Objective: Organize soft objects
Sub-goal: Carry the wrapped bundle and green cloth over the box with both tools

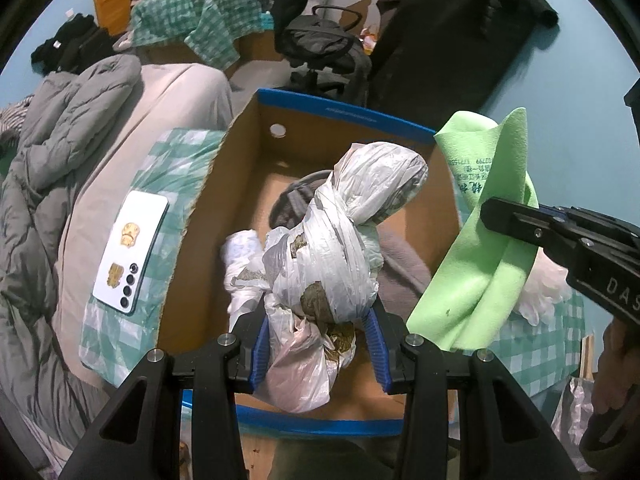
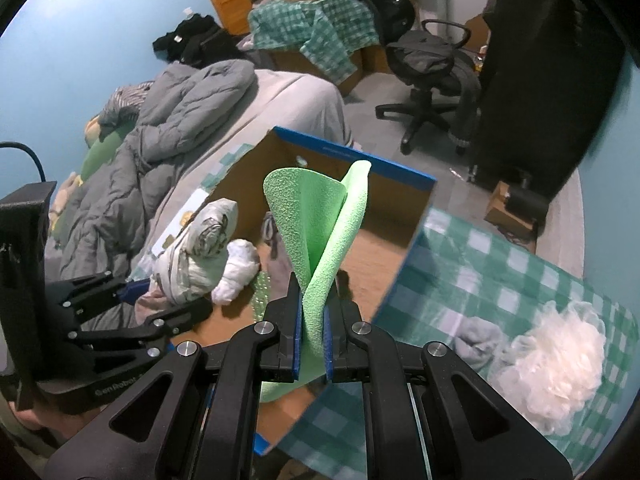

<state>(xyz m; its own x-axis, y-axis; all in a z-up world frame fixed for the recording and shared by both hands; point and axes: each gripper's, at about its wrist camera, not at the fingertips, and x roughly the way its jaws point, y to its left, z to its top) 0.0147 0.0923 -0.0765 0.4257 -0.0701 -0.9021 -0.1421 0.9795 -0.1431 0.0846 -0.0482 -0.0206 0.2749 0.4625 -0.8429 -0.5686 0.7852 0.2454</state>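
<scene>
While tongs (image 1: 318,346) grip, one bundle (image 1: 340,232), one foam sheet (image 2: 320,232)

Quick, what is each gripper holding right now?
Left gripper: closed on the plastic bag bundle, over the cardboard box.
Right gripper: closed on the green foam sheet.

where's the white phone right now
In the left wrist view the white phone lies on the checkered cloth on the bed, just left of the cardboard box, outside it.
</scene>
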